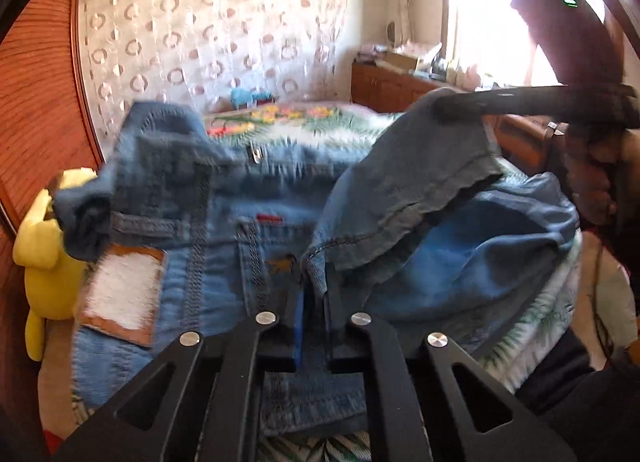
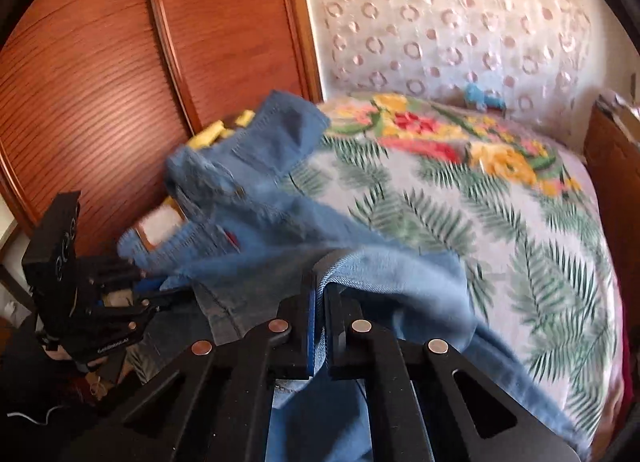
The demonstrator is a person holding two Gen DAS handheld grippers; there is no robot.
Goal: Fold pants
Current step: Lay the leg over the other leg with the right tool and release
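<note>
While both my grippers' jaws pinch the one blue denim pants (image 1: 224, 230), one yellow plush toy (image 1: 44, 262) crowds the floral bedspread (image 2: 460, 198).

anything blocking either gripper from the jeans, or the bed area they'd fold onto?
Nothing visible. The left gripper and the right gripper are each already shut on the jeans. The floral blanket beyond the denim shows nothing lying on it.
</note>
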